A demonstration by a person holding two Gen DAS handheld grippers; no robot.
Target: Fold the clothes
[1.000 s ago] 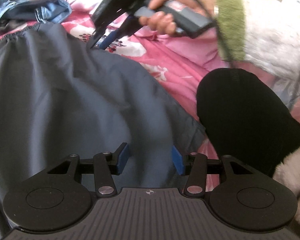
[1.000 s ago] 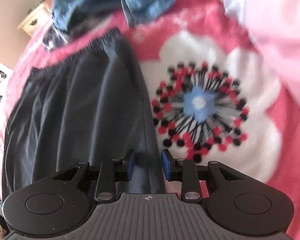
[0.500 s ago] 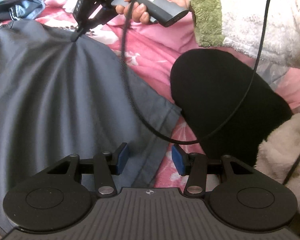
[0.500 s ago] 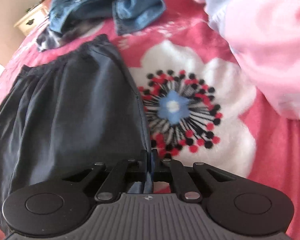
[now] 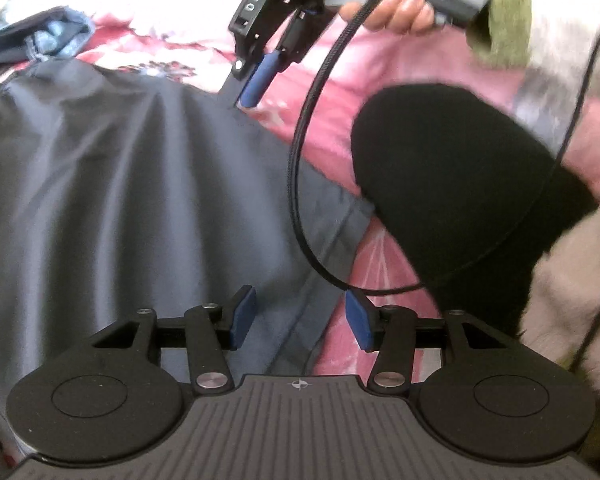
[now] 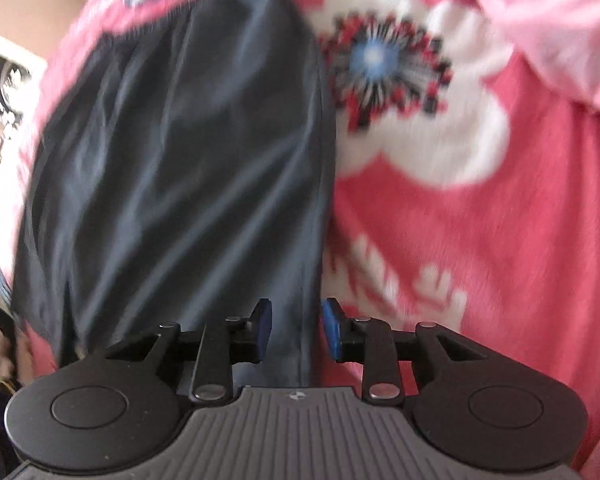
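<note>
A dark grey garment with a gathered waistband lies spread on a pink flowered blanket. My left gripper is open over its near hem corner, and the hem edge runs between the fingers. In the left wrist view a hand holds my right gripper at the garment's far edge, one blue pad showing. In the right wrist view the right gripper is open, with the right edge of the garment lying loose between the pads.
A person's black-clad knee rests on the blanket right of the garment, beside a fuzzy white sleeve. A black cable hangs across the cloth. Crumpled denim clothes lie beyond the waistband. A big flower print marks bare blanket.
The right gripper, shut on the garment's edge half a second ago, has opened and let it go. The left gripper has slid toward the hem corner and stayed open.
</note>
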